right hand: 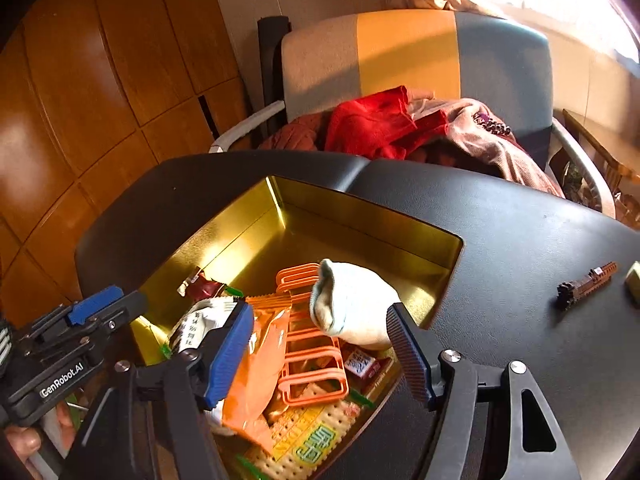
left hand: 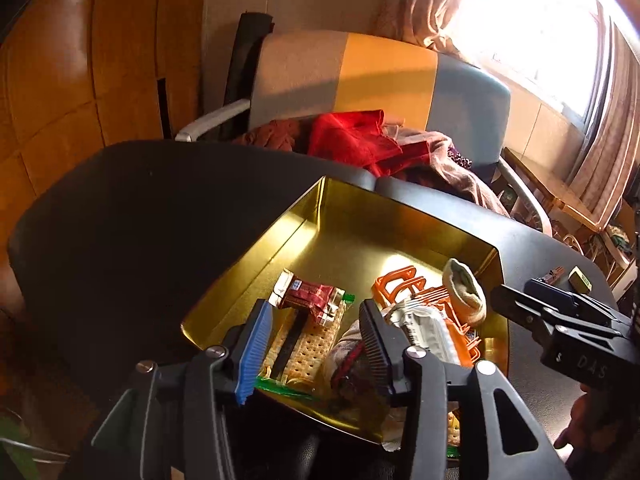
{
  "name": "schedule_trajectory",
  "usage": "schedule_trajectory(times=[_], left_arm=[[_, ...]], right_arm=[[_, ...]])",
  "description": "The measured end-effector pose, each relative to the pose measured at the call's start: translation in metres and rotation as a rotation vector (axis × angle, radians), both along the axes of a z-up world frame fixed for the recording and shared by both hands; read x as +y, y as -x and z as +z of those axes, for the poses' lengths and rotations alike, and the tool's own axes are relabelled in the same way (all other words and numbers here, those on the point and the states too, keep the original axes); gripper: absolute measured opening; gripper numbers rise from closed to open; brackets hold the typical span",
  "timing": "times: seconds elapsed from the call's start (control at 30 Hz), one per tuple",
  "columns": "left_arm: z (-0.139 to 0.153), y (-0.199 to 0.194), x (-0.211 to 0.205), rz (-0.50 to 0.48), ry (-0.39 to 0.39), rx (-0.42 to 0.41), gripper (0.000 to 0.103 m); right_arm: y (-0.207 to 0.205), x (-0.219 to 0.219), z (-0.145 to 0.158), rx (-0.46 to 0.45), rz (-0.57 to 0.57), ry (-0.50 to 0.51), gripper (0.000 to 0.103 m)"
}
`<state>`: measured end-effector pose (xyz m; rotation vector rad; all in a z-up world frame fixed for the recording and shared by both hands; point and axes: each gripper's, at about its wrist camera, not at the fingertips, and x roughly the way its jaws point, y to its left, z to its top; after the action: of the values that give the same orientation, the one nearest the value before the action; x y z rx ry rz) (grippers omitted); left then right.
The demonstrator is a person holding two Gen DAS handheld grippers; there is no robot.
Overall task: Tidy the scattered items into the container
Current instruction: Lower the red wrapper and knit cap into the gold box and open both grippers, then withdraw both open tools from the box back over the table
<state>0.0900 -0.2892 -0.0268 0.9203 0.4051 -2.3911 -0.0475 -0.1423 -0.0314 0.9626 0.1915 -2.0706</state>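
Note:
A gold tin container (left hand: 304, 216) (right hand: 248, 216) stands on the black table (left hand: 120, 220). It holds a dark red snack packet (left hand: 308, 296), a cracker pack (left hand: 308, 348) (right hand: 316, 440), an orange plastic rack (left hand: 404, 280) (right hand: 308, 360), a white packet (left hand: 424, 324), an orange packet (right hand: 256, 360) and a pale sock (left hand: 464, 288) (right hand: 352, 304). My left gripper (left hand: 316, 344) hangs open over the cracker pack at the tin's near end. Over the rack and sock, my right gripper (right hand: 324, 344) is open; neither pad presses on anything. On the table right of the tin lie a brown clip (right hand: 588, 284) and a small yellowish box (left hand: 580, 278).
Beyond the table's far edge stands an armchair (right hand: 400, 48) piled with red and pink clothes (right hand: 380, 124). Wooden cabinet doors (right hand: 80, 80) fill the left. A bright window with curtains (left hand: 540, 20) is at the right, with cluttered furniture below it.

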Motion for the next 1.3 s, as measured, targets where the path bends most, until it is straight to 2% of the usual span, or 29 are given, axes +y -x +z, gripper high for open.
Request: schedule_trajectory(times=[0.2, 0.33, 0.57, 0.83, 1.03, 1.3], left_arm=[[0.021, 0.001, 0.027, -0.036, 0.06, 0.021, 0.052], [0.034, 0.01, 0.052, -0.101, 0.072, 0.041, 0.054], [0.043, 0.041, 0.104, -0.244, 0.063, 0.045, 0.055], [0.029, 0.084, 0.158, -0.385, 0.054, -0.013, 0.055], [0.01, 0.121, 0.191, -0.457, 0.014, -0.075, 0.055], [-0.015, 0.194, 0.229, -0.568, -0.022, -0.154, 0.055]], right_arm=[[-0.003, 0.028, 0.005, 0.022, -0.063, 0.011, 0.074], [0.002, 0.053, 0.005, 0.051, -0.14, -0.01, 0.074], [0.017, 0.105, -0.002, 0.044, -0.257, -0.023, 0.076], [0.035, 0.17, -0.017, -0.003, -0.385, -0.015, 0.077], [0.049, 0.234, -0.029, -0.05, -0.517, 0.008, 0.079], [0.065, 0.298, -0.046, -0.1, -0.651, 0.023, 0.079]])
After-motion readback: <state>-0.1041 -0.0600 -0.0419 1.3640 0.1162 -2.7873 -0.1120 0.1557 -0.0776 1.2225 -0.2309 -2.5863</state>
